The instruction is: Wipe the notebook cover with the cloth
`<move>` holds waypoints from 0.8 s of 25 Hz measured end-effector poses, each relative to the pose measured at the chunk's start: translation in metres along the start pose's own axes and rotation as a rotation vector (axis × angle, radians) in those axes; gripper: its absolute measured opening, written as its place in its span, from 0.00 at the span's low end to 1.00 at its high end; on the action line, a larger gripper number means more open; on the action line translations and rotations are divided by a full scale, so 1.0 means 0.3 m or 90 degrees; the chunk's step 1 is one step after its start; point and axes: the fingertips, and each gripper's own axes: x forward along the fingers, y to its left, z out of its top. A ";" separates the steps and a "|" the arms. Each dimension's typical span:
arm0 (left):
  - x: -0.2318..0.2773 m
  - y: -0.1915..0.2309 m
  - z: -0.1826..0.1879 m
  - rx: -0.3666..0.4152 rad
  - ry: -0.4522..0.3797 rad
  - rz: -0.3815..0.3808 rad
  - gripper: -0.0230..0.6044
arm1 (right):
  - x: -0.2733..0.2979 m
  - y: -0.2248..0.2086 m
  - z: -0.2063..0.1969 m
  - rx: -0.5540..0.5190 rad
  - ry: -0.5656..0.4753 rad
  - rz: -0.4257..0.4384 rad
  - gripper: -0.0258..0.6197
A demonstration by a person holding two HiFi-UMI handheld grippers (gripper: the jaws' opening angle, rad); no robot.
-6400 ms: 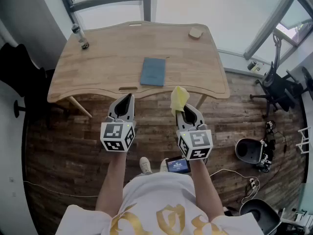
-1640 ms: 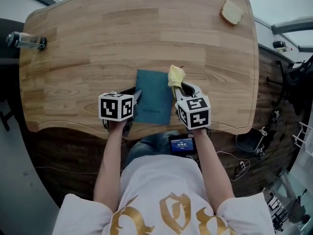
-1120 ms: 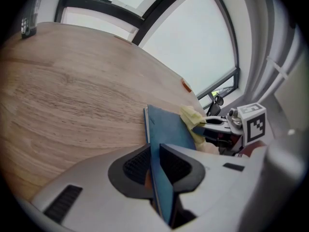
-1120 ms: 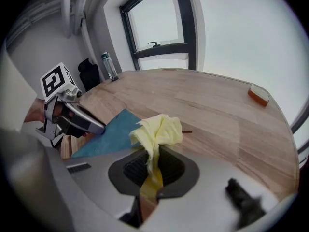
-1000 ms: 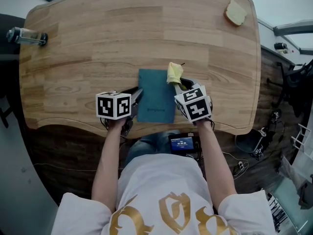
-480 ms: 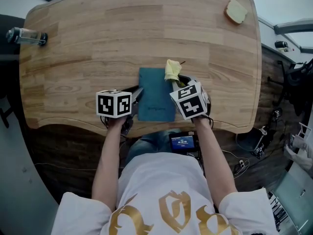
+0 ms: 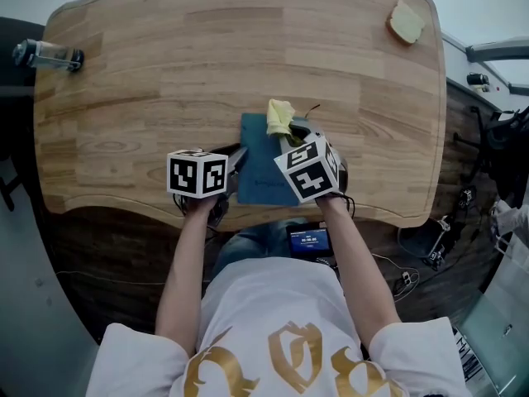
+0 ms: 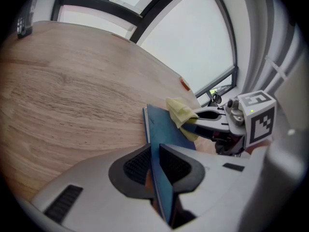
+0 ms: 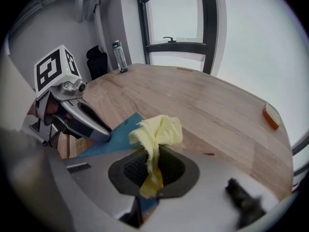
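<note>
Forearms reach out from the person's white shirt over the near edge of the table (image 7: pixel 207 56), one handheld gripper on each side of the teal notebook (image 7: pixel 256 164). The left gripper (image 7: pixel 235 157) points down and forward, its marker cube square to the camera. Its jaws are clamped on the notebook's near left edge, and the thin cover runs straight between the ribbed pads in the left gripper view. The right gripper (image 7: pixel 289 131) is angled steeply down with its cube rolled to one side. Its jaws pinch a crumpled yellow cloth (image 7: pixel 279 116), which bunches above the fingertips and hangs over the far end of the notebook cover. Whether the cloth presses on the cover cannot be told.

The notebook lies flat near the table's front edge, about midway along it. The table is pale wood with rounded corners. A clear bottle (image 7: pixel 48 55) lies at its far left and a small tan block (image 7: pixel 407 23) at its far right. Dark plank flooring (image 7: pixel 99 255) shows below, and large windows (image 9: pixel 174 13) stand behind the table.
</note>
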 end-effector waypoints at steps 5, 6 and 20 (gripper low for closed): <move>-0.001 0.003 -0.001 0.001 0.000 -0.004 0.13 | 0.016 0.031 0.019 -0.011 0.001 0.004 0.10; -0.002 0.003 -0.001 0.000 0.000 -0.005 0.13 | 0.018 0.036 0.022 -0.014 0.001 0.005 0.10; -0.001 0.001 -0.002 -0.001 0.000 -0.014 0.13 | 0.036 0.106 0.048 -0.040 -0.003 0.018 0.10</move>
